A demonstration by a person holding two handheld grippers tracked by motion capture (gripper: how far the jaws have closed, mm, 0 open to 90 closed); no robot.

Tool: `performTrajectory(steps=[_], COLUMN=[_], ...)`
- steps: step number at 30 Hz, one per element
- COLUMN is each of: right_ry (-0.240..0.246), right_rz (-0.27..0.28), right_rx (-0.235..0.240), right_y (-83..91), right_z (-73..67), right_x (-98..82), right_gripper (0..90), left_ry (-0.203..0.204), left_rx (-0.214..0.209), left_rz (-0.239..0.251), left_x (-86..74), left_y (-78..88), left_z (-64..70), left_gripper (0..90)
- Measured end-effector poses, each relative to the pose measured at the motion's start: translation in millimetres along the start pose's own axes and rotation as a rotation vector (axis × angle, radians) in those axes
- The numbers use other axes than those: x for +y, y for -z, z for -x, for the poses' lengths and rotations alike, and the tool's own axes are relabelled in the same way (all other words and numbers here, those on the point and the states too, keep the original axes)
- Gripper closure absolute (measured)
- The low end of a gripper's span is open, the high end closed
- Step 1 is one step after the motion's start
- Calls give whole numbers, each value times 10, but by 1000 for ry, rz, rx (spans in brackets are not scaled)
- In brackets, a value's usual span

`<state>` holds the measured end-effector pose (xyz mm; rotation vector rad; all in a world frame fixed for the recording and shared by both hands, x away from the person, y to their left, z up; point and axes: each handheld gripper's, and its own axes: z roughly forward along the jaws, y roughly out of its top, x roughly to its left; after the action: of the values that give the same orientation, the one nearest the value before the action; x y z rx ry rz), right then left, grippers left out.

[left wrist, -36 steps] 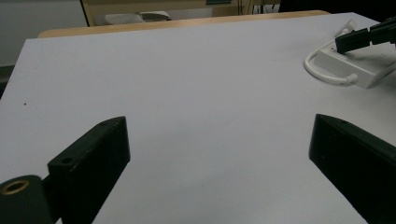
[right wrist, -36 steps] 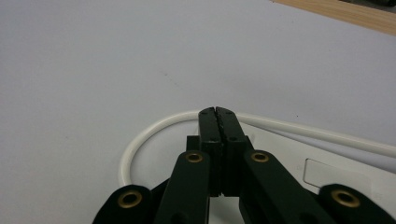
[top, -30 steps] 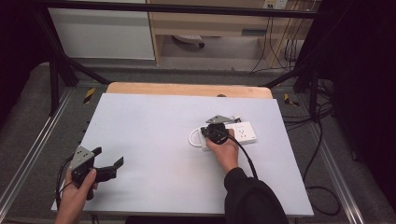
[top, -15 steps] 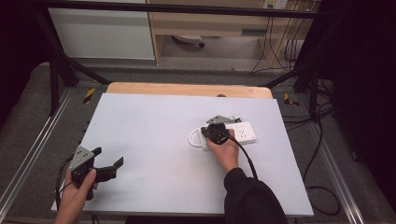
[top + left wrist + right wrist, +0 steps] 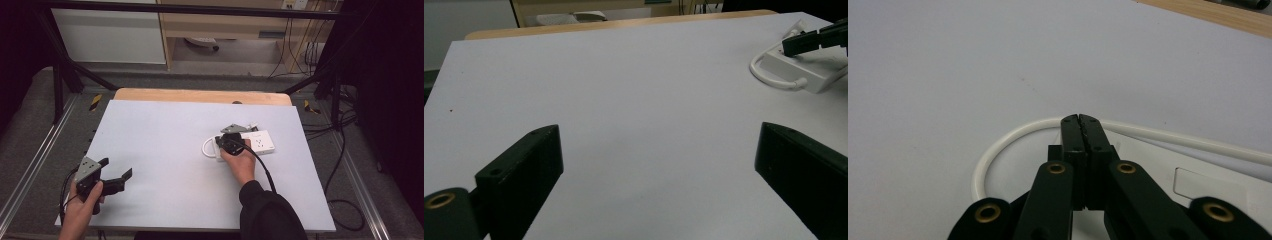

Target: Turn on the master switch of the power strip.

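Two tongs are in play, and only one is near anything. The right tongs (image 5: 226,142) have their jaws pressed together with nothing visibly between them; in the right gripper view the shut tips (image 5: 1082,125) sit over the near end of the white power strip (image 5: 252,144), just at the white cord (image 5: 1013,137) that loops out from it. From those tips the strip's body runs away toward 3 o'clock in the high view, its long axis lying across the worktop (image 5: 160,145), while the cord loop bulges toward 9 o'clock. Whether the tips touch the cord or merely hover above it cannot be told.

The left tongs (image 5: 116,176) stand wide apart and empty, low over the worktop's near left corner; from them the power strip (image 5: 809,70) lies off at about 2 o'clock, well apart. The right hand (image 5: 240,162) is by far the nearer, so any handling of the strip or cord would likely fall to it.

Against the pictures of a second and half a second ago, nothing has visibly shifted: both tongs and the strip keep their places.
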<state>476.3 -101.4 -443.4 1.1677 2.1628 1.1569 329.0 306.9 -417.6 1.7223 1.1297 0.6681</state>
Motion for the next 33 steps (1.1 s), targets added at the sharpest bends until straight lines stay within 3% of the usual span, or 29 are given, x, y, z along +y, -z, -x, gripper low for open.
performTrajectory(steps=[26,33], right_ry=[13,16], right_rz=[-4,-19], right_rx=[-23,-11], right_y=[-5,5], right_z=[-33,-31], right_x=[-6,7], right_gripper=[900,900], left_ry=[-4,-4], left_rx=[-1,0], left_rz=[-2,-3], left_x=[-2,-2], left_y=[0,-3], left_z=[8,11], left_gripper=[54,54])
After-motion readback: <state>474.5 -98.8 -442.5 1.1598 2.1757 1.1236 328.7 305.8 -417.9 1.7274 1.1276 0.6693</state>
